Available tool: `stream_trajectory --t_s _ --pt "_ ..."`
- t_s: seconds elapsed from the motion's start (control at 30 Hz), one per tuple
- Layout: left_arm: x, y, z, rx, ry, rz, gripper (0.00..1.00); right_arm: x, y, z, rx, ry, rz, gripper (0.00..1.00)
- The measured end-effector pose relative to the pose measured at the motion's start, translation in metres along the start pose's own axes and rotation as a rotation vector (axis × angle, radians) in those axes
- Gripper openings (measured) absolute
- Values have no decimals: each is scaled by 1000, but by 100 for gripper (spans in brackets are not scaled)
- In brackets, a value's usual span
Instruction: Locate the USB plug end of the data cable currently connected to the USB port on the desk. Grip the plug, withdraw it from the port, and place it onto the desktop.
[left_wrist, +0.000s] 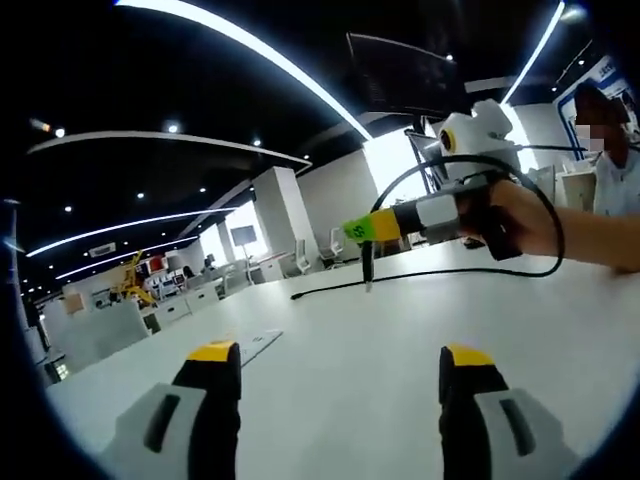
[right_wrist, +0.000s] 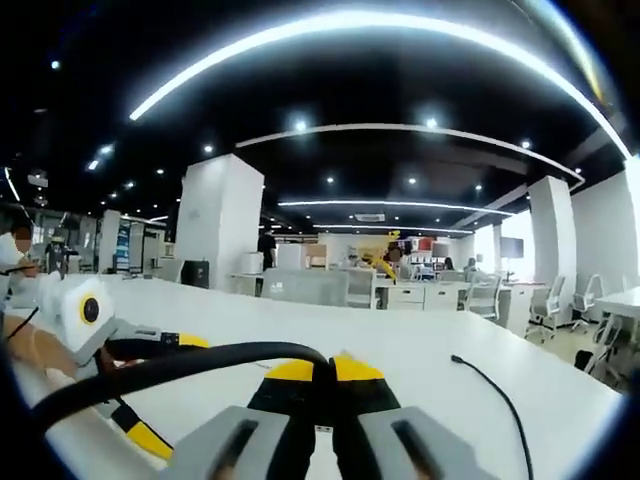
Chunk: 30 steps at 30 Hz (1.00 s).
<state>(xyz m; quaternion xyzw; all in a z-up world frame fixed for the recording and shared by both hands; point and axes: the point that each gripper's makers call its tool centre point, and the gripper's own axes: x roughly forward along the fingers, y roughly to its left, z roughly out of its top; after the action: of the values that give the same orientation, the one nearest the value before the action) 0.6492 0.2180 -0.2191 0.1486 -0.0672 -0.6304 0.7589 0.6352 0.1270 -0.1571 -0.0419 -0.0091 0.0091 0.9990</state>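
Note:
In the left gripper view my right gripper (left_wrist: 358, 230) comes in from the right, held by a hand (left_wrist: 525, 215), a little above the white desk (left_wrist: 400, 340). Its jaws are shut on the black data cable (left_wrist: 545, 215), and the USB plug (left_wrist: 368, 268) hangs straight down from them with its tip close to the desktop. The cable loops back past the hand and trails over the desk to a loose end (left_wrist: 296, 297). My left gripper (left_wrist: 340, 360) is open and holds nothing. In the right gripper view my right gripper (right_wrist: 325, 372) is pressed shut where the thick cable (right_wrist: 190, 365) enters from the left.
A flat grey plate (left_wrist: 262, 343) lies on the desk ahead of my left jaw. A second thin cable end (right_wrist: 455, 358) rests on the desk at the right. My left gripper (right_wrist: 168, 392) sits low at the left. A person (left_wrist: 612, 160) stands at the far right.

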Motion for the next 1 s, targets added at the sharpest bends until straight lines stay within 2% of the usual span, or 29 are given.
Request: stream_trajectory --t_s 0.07,0.23,0.37,0.5,0.73,0.93,0.97,1.0 --pt "-1 1 -3 -4 7 3 81 2 3 -1 -4 4 19 5" --pt "-3 2 -4 -16 7 2 81 10 14 -16 -65 70 64 5" --pt "-2 -1 -8 -2 21 -6 81 12 18 -22 -82 92 80 5" --pt "-1 -6 -15 16 49 -20 82 15 23 -32 -146 132 97 5" --pt "-1 -6 -16 17 52 -22 82 17 36 -50 -197 181 136 6" --pt "0 -3 -16 16 53 -20 81 18 37 -57 -309 224 141 6" --pt "0 -4 -16 17 53 -21 81 18 38 -60 -360 241 142 6" --pt "-1 -5 -16 17 53 -23 81 17 40 -62 -371 249 144 6"
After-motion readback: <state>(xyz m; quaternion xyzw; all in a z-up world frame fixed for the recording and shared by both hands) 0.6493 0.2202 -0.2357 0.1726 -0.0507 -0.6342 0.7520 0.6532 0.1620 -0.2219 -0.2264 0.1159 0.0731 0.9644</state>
